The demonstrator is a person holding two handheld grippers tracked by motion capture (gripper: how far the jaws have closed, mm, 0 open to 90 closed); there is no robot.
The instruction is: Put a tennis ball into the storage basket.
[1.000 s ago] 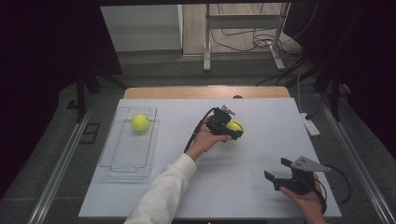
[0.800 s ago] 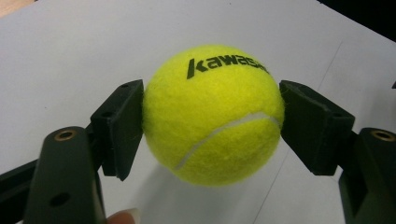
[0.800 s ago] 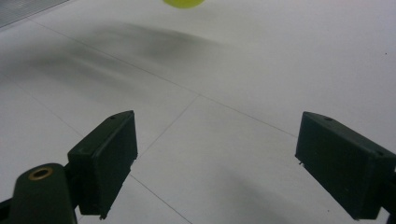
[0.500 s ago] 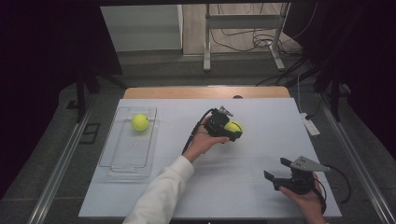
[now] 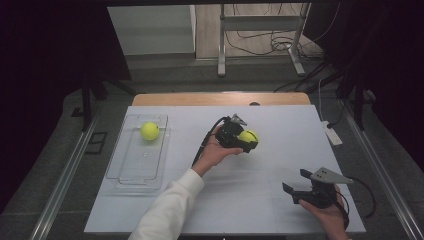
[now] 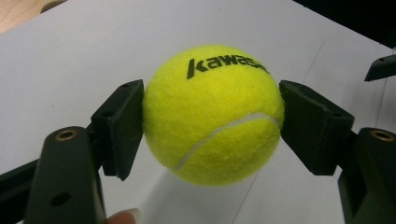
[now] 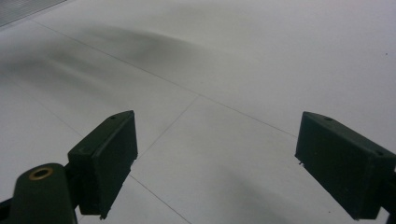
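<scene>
Left gripper [image 5: 246, 141] is clamping a Kawasaki tennis ball [image 6: 213, 113] above the table [image 5: 280, 210], right of the clear tray [image 5: 122, 172]. Another tennis ball [image 5: 149, 131] is already sitting inside that tray; this one is awaiting delivery. Right gripper [image 7: 219, 163] is idling, jaws spread.

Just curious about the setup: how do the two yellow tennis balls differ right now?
The held ball is clamped in the left hand-held gripper near the table's middle; the tray ball lies free in the clear tray at the left. Both look alike in yellow felt and size.
</scene>
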